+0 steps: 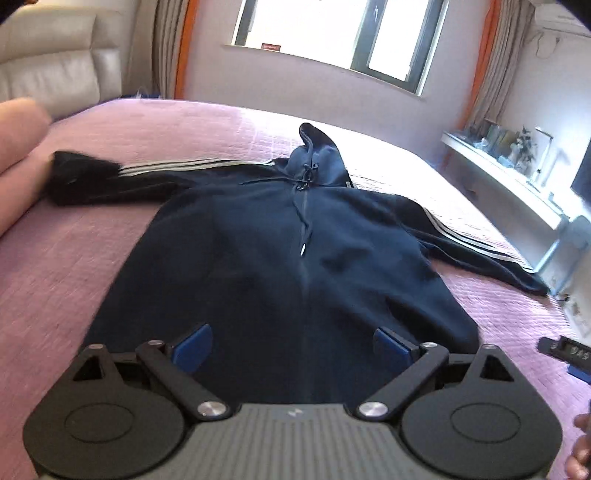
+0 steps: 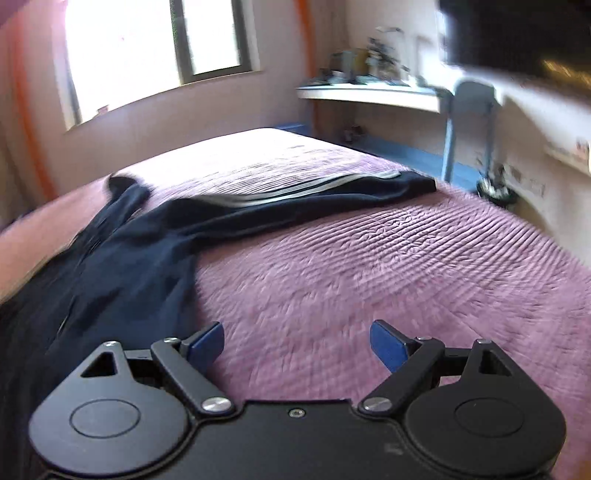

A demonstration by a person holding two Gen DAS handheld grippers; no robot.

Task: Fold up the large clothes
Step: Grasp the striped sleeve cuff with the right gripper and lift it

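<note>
A dark navy zip hoodie (image 1: 280, 251) lies front up and spread flat on the purple bedspread (image 1: 55, 280), hood away from me, both sleeves out to the sides with white stripes. My left gripper (image 1: 293, 349) is open and empty, above the hoodie's bottom hem near the zip line. In the right wrist view the hoodie's body (image 2: 122, 258) lies at the left and its right sleeve (image 2: 314, 197) stretches across the bed. My right gripper (image 2: 297, 343) is open and empty over bare bedspread (image 2: 388, 266), right of the hoodie's hem.
A padded headboard (image 1: 51, 62) and pink pillow (image 1: 18, 147) are at the left. A window (image 1: 332, 29) is on the far wall. A white shelf with small items (image 1: 506, 166) and a blue chair (image 2: 469, 122) stand beyond the bed's right edge.
</note>
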